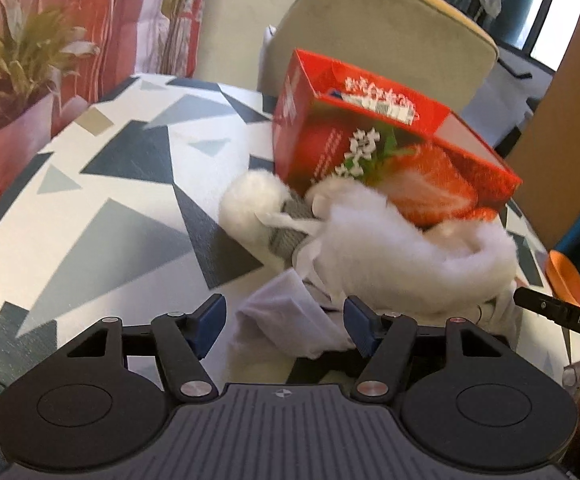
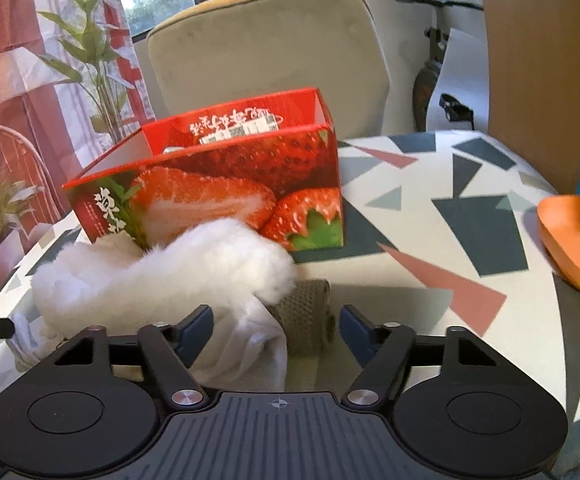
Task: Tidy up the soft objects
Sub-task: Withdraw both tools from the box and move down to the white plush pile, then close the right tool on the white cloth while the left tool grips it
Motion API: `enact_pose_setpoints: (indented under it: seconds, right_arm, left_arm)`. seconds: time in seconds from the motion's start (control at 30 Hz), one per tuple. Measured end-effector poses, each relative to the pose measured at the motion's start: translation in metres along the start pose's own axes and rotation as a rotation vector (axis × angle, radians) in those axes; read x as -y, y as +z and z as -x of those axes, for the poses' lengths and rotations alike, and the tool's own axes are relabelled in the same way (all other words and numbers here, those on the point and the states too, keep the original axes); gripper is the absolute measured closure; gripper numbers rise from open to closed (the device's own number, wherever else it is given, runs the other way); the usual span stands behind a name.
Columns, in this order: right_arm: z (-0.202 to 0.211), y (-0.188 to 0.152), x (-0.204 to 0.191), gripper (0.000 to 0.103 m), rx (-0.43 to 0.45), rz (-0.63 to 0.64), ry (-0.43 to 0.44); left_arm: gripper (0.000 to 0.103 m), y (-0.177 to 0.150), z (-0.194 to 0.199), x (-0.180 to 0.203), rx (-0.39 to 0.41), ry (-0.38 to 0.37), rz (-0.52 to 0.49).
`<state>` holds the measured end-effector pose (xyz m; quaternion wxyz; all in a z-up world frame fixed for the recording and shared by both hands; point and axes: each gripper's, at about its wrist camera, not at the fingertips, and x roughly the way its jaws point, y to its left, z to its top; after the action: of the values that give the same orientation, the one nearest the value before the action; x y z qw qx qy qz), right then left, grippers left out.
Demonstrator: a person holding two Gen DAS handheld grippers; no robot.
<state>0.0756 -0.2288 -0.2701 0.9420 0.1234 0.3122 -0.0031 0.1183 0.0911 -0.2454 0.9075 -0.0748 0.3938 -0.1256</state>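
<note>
A heap of soft things lies on the patterned table in front of a red strawberry box (image 1: pixel 370 140) (image 2: pixel 217 184) with an open top. The heap holds a white fluffy piece (image 1: pixel 394 248) (image 2: pixel 161 276), a grey knit cloth (image 1: pixel 290 234) (image 2: pixel 306 316) and a thin white cloth (image 1: pixel 290 320) (image 2: pixel 249 344). My left gripper (image 1: pixel 285 326) is open around a fold of the white cloth, with its left pad clear of the fabric. My right gripper (image 2: pixel 275 330) is open around the white cloth and the grey knit, with a gap at its right pad.
An orange bowl (image 2: pixel 574 240) (image 1: pixel 568 280) sits at the table's right edge. A beige chair back (image 2: pixel 265 44) stands behind the box. Potted plants (image 1: pixel 13 64) line the left side. Part of the other gripper (image 1: pixel 562 316) shows at the right of the left wrist view.
</note>
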Motion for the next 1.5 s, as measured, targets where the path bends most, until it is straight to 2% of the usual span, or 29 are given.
enact_pose_setpoints:
  seconds: [0.17,0.4,0.67,0.93,1.13,1.3,1.5]
  right_arm:
    - [-0.006,-0.006,0.002,0.047,-0.041,0.001,0.027]
    - [-0.005,-0.006,-0.011,0.052,-0.02,0.051,0.088]
    - [-0.018,-0.012,-0.013,0.067,-0.047,0.049,0.106]
    - [-0.023,-0.016,-0.009,0.067,-0.07,0.033,0.115]
    - [-0.023,-0.016,-0.008,0.073,-0.075,0.03,0.119]
    - [-0.024,-0.015,-0.008,0.077,-0.078,0.034,0.12]
    - [-0.024,-0.016,-0.007,0.077,-0.079,0.029,0.123]
  left_arm:
    - [0.036,-0.003,-0.008,-0.008,-0.043,-0.004,0.043]
    - [0.036,-0.005,-0.016,-0.009,-0.071,-0.029,0.053]
    - [0.036,-0.009,-0.024,-0.015,-0.1,-0.048,0.079]
    - [0.035,-0.008,-0.025,-0.02,-0.078,-0.079,0.116]
    - [0.033,-0.006,-0.018,-0.028,-0.028,-0.13,0.186]
    - [0.033,-0.008,-0.025,-0.022,-0.065,-0.091,0.151]
    - [0.034,-0.011,-0.039,-0.028,-0.091,-0.085,0.158]
